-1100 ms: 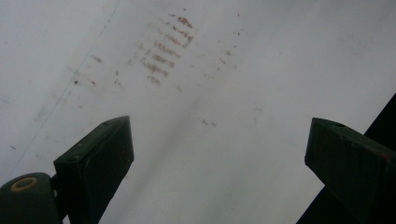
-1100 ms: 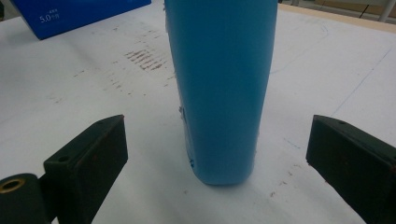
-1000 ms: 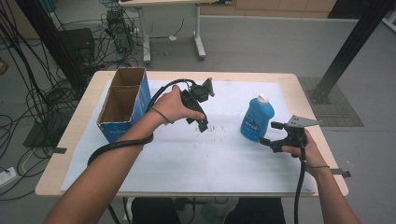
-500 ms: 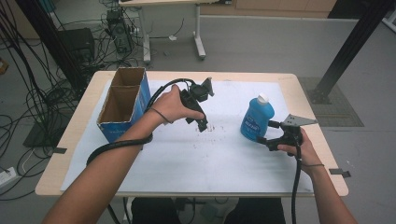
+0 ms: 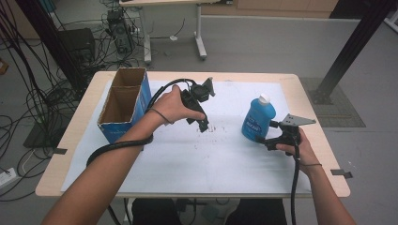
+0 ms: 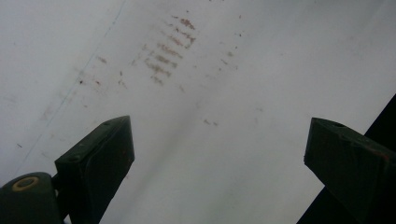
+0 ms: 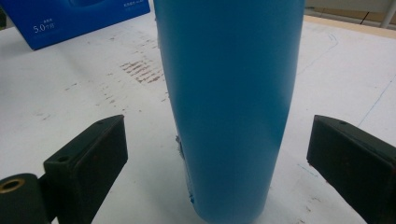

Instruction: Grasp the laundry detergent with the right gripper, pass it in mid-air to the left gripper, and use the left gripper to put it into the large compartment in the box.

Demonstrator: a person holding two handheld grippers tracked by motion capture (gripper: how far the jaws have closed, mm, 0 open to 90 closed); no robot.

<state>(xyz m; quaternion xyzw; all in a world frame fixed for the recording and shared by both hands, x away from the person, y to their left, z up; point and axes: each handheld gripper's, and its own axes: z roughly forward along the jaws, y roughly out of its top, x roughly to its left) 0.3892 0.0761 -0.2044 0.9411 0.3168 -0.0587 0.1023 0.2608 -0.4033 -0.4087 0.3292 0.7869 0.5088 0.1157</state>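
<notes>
Near the table's (image 5: 324,154) right edge, the right gripper (image 5: 264,139), jaws wide and empty, flanks the upright blue bottle (image 5: 257,118), likely smooth, rigid plastic best squeezed mid-body; the left gripper (image 5: 202,125) hovers open.

we see the blue bottle (image 7: 229,107) standing upright between the spread jaws of our right gripper (image 7: 219,154), with bare white worktop (image 5: 197,159) showing on either side of it. under the wide-apart jaws of our left gripper (image 6: 219,154) nothing stands. the open cardboard box (image 5: 123,104) blocks the worktop's left side.
</notes>
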